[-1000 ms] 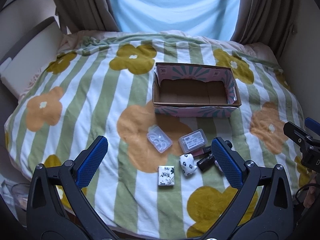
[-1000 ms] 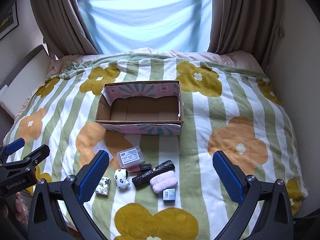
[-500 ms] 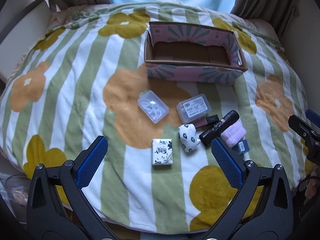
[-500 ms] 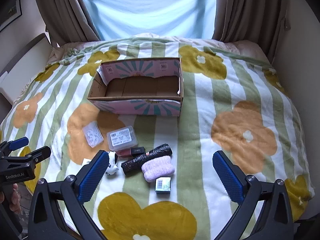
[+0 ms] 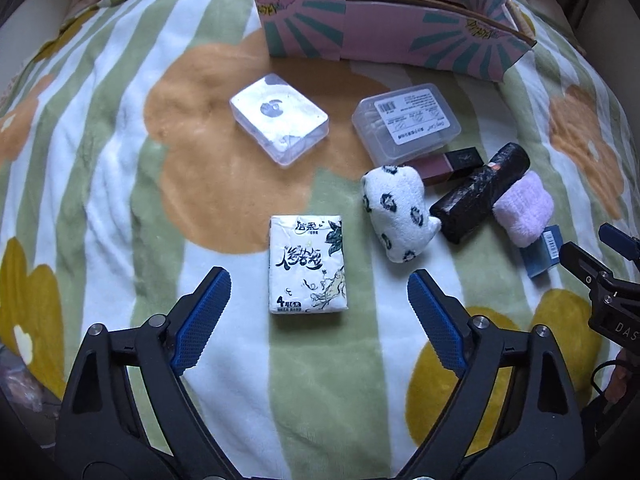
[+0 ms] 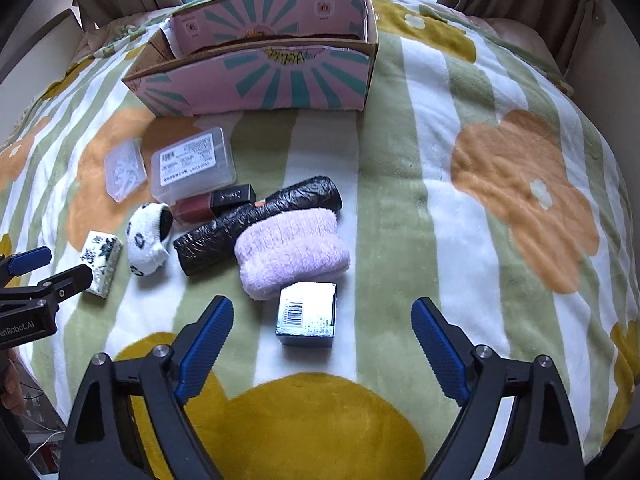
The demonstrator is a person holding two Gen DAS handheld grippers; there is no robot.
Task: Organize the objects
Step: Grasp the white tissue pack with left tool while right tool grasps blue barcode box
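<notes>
The tissue pack [image 5: 307, 266] lies on the flowered blanket [image 5: 120, 152] near its front edge, now directly ahead of the left gripper [image 5: 318, 292], which has dropped much closer, jaws wide and empty. The right gripper [image 6: 322, 322], also lower and wide open, now hangs over the small blue box [image 6: 307, 314]. Beyond sits the cardboard box [image 6: 272, 80].
</notes>
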